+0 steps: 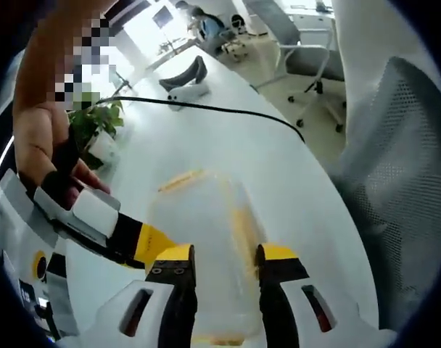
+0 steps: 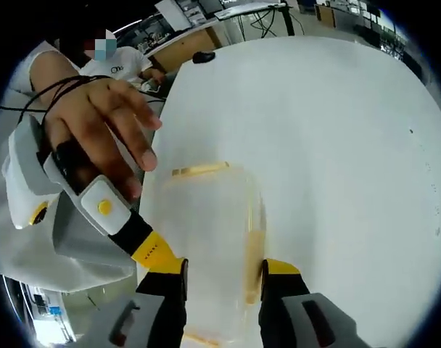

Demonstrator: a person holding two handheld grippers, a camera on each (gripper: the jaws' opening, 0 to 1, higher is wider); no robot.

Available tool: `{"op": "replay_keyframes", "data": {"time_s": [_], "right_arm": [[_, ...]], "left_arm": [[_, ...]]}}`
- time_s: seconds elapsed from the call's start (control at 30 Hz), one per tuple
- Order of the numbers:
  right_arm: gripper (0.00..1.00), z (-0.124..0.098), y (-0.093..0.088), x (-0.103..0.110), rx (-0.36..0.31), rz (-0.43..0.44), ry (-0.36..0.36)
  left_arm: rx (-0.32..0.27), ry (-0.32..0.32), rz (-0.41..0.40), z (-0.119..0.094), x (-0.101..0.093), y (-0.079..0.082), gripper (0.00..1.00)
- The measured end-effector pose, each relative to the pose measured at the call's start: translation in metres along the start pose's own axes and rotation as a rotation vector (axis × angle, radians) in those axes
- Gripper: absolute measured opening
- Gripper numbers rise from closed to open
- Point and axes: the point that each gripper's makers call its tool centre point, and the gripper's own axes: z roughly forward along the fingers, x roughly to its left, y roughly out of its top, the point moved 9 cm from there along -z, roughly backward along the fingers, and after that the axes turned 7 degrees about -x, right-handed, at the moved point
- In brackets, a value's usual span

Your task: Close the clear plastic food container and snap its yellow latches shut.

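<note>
On white table (image 1: 278,167), clear container (image 1: 206,239) w/ yellow latches (image 1: 180,180). Left gripper (image 1: 224,279) & right gripper (image 2: 224,286) jaws apart, straddling it.

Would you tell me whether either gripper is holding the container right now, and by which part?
Cannot be told: the clear container lies between both grippers' open-looking jaws, left gripper, right gripper, but contact isn't visible.

Left tongs (image 1: 224,272): jaws parted, tips yellow over black, rising from the bottom of the left gripper view. Right tongs (image 2: 224,279): jaws parted, same colouring, in the right gripper view. Each enters the other's view from the side, handle white and grey, gripped by a bare hand (image 1: 35,138) with fingers (image 2: 130,119) extended.
</note>
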Motion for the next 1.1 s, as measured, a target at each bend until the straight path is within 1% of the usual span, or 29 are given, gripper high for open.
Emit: {"op": "replay_keyframes", "data": {"time_s": [0.07,0.13,0.17,0.2,0.23,0.27,0.3,0.33,0.37,0.4,0.43,0.47,0.53,0.77,0.83,0.87,0.97,1.1], "right_arm": [[0.36,0.0,0.001,0.001,0.009,-0.002,-0.005],[0.35,0.001,0.001,0.001,0.019,0.001,-0.009],[0.33,0.001,0.002,0.002,0.024,-0.003,-0.011],[0.32,-0.002,0.006,0.002,0.027,-0.046,-0.036],[0.32,-0.002,0.01,0.01,0.033,-0.014,-0.011],[0.32,-0.005,0.012,0.011,0.055,-0.03,-0.013],[0.31,-0.005,0.01,0.01,0.058,-0.035,-0.013],[0.31,-0.007,0.011,0.011,0.057,-0.036,-0.013],[0.31,-0.006,0.01,0.01,0.061,-0.032,-0.024],[0.31,-0.007,0.01,0.012,0.063,-0.028,-0.023],[0.31,-0.006,0.009,0.011,0.064,-0.028,-0.025],[0.31,-0.008,0.009,0.012,0.063,-0.024,-0.027],[0.32,-0.007,0.008,0.012,0.062,-0.025,-0.03],[0.33,-0.002,0.005,0.004,0.048,-0.017,-0.023],[0.34,-0.002,0.006,0.004,0.045,-0.02,-0.024],[0.34,-0.003,0.006,0.005,0.038,-0.036,-0.026],[0.35,-0.003,0.005,0.005,0.032,-0.025,-0.038],[0.35,-0.004,0.004,0.004,0.022,-0.017,-0.051]], "left_arm": [[0.005,0.009,-0.023,0.0,0.001,0.001,0.27],[0.009,0.006,-0.026,0.001,0.002,0.001,0.27],[0.012,0.009,-0.038,0.001,0.003,0.001,0.26],[0.015,-0.002,-0.037,0.002,0.0,0.003,0.25],[0.015,0.01,-0.031,0.001,0.0,0.003,0.25],[0.008,0.018,-0.056,-0.001,0.0,0.003,0.24],[0.006,0.017,-0.068,-0.003,0.001,0.002,0.24],[0.008,0.02,-0.058,-0.002,0.001,0.002,0.23],[0.073,0.12,-0.014,-0.009,0.011,-0.001,0.21],[-0.008,0.067,-0.089,0.001,-0.001,0.003,0.21],[0.018,0.064,-0.059,-0.001,0.0,0.001,0.21],[0.011,0.06,-0.069,-0.002,0.004,0.001,0.22],[0.005,0.049,-0.055,-0.002,0.004,0.001,0.23],[0.018,0.045,-0.028,-0.001,-0.001,0.0,0.24],[0.019,0.042,-0.031,-0.002,0.0,0.001,0.25],[0.016,0.036,-0.036,-0.003,0.001,0.001,0.25],[-0.012,0.022,-0.087,-0.004,0.004,0.0,0.26],[-0.029,0.012,-0.084,-0.006,0.003,0.0,0.27]]}}
